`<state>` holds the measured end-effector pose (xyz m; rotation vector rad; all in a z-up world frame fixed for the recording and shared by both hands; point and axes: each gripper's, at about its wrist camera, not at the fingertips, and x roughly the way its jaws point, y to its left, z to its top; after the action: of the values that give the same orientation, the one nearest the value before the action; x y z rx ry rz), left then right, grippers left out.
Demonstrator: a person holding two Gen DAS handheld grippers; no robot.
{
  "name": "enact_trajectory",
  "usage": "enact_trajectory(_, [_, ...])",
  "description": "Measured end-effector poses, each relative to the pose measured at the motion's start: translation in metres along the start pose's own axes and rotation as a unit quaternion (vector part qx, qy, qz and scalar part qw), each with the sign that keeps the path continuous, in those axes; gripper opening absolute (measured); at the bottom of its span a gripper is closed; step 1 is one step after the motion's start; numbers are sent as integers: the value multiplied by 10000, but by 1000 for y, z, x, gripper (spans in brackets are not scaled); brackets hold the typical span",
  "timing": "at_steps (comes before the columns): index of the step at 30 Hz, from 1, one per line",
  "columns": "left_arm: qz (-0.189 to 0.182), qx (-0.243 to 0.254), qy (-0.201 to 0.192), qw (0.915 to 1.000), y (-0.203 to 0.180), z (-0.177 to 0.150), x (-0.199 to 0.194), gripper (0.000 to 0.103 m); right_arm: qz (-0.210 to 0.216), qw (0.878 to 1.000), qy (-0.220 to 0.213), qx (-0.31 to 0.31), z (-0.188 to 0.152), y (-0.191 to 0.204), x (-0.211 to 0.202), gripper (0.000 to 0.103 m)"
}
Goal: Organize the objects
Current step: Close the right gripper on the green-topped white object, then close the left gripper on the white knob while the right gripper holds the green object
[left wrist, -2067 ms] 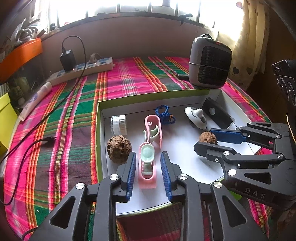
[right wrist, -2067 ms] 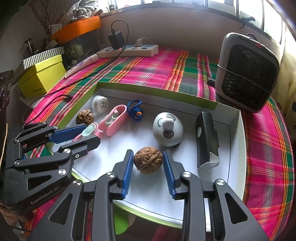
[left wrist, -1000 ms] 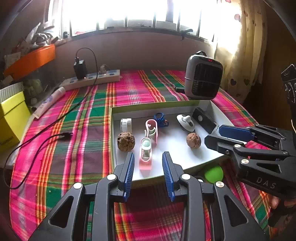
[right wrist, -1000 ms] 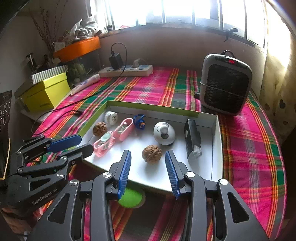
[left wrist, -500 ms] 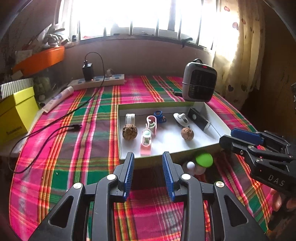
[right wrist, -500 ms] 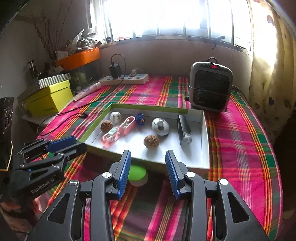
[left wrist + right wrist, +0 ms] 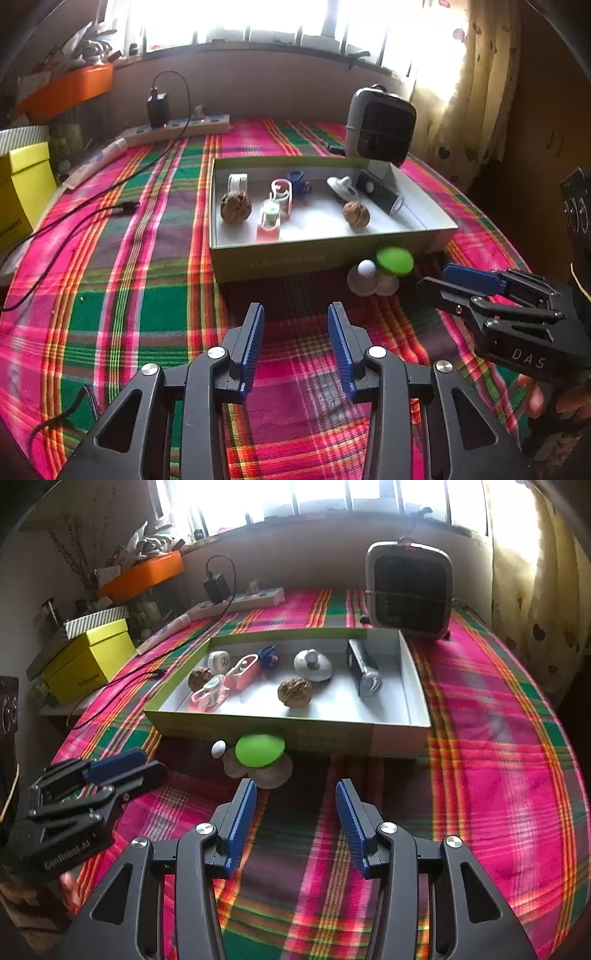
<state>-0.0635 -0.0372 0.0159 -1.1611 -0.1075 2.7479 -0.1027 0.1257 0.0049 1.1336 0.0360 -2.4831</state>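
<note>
Clutter sorted so far sits inside the shallow green-sided box [image 7: 280, 734]: two walnuts [image 7: 294, 691], a pink clip-like holder [image 7: 242, 671], a small white roll [image 7: 218, 661], a blue cord piece [image 7: 268, 656], a white domed knob [image 7: 313, 664] and a dark rectangular gadget [image 7: 362, 670], all resting on its white floor and mostly apart from one another. Just outside the near wall, on the plaid tablecloth [image 7: 498, 738], lies a green disc [image 7: 260, 750] over pale round pieces, with a little white ball [image 7: 218, 748] touching the group. The right gripper [image 7: 291, 823] hovers over the cloth near that group, jaws spread wide and holding nothing; the left gripper [image 7: 295, 339] is likewise wide open and empty, with the box ahead of it. These loose pieces look like the likely next pick. A good approach would lower the right gripper straight over the green disc, straddle its rim squarely, and close gently so the pieces beneath are not scattered toward the box wall. A heater [image 7: 410, 590] stands behind the box.
</note>
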Motion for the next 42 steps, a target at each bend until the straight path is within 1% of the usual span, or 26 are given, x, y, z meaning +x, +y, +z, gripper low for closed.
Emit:
enact_trajectory(5, [-65,1,44,10000,3,-2,2,35,-24,10000,48,-51,5,7,8,46])
enact_trajectory(8, [-135,-12,117,9998,5,-2,4,35,124,9999,23,1,7,9,11,47])
enact_trajectory(11, [-218,-36,176,9996,6,-2,7,35,2,10000,22,-71,9,14,15,47])
enact_trajectory(17, [-379,-118,299,9988,9,-2,12,36,-16,10000,76,11,13,16,24,47])
enact_trajectory(19, [-430,-165,333,9984,11,-2,13,36,-120,9999,32,-2,14,18,25,47])
enact_trajectory(22, [-481,-175,339,9981,12,-1,14,36,-88,9999,28,127,16,17,26,47])
enact_trajectory(25, [-518,-183,342,9979,13,-1,15,36,-262,9996,-60,36,16,20,25,47])
enact_trajectory(27, [-527,-178,346,9979,13,0,16,36,-306,9995,-79,-16,15,22,23,46])
enact_trajectory(28, [-528,-173,348,9978,13,0,16,36,-300,9995,-95,-28,15,22,23,46])
enact_trajectory(31, [-524,-168,350,9979,13,0,16,36,-226,9997,-117,-46,15,22,21,36])
enact_trajectory(32, [-515,-164,354,9979,13,0,17,36,-204,9997,-130,-55,15,22,20,35])
enact_trajectory(34, [-514,-170,355,9979,13,0,16,36,-283,9994,-149,-94,14,21,19,35])
enact_trajectory(37, [-499,-166,362,9980,13,1,17,36,-128,9998,-158,52,13,13,16,35])
enact_trajectory(42, [-584,-198,432,9972,6,7,22,36,-119,9998,-143,99,10,2,9,35])
